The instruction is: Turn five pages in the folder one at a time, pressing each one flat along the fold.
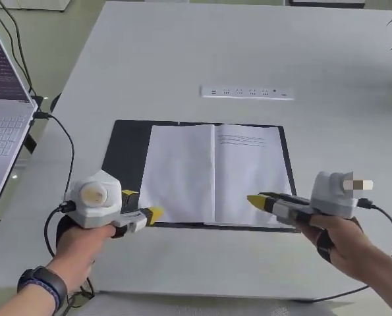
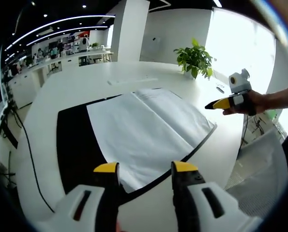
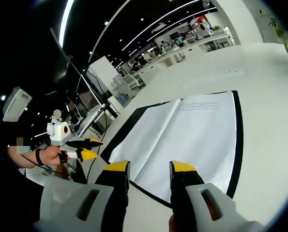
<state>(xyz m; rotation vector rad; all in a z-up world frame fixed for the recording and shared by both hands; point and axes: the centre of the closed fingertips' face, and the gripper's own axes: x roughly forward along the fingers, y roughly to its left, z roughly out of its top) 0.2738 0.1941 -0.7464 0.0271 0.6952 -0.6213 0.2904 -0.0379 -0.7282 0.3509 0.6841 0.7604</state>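
Left gripper (image 1: 143,204): mine, jaws parted and empty, at the folder's near left corner. Right gripper (image 1: 256,199): jaws likewise apart, holding nothing, over the folder's near right corner. Folder (image 1: 126,151): open and flat on the table (image 1: 182,59), its white pages (image 1: 182,171) meeting at the central fold. Power strip (image 1: 247,92): beyond the folder's far edge.

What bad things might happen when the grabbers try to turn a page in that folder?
The right page lies flat on the folder, so the right gripper, jaws open near its bottom corner, might pinch several sheets at once or crease the paper. The folder rests loose on the smooth table, and the left gripper by its near edge does not seem to hold it, so it may slide.
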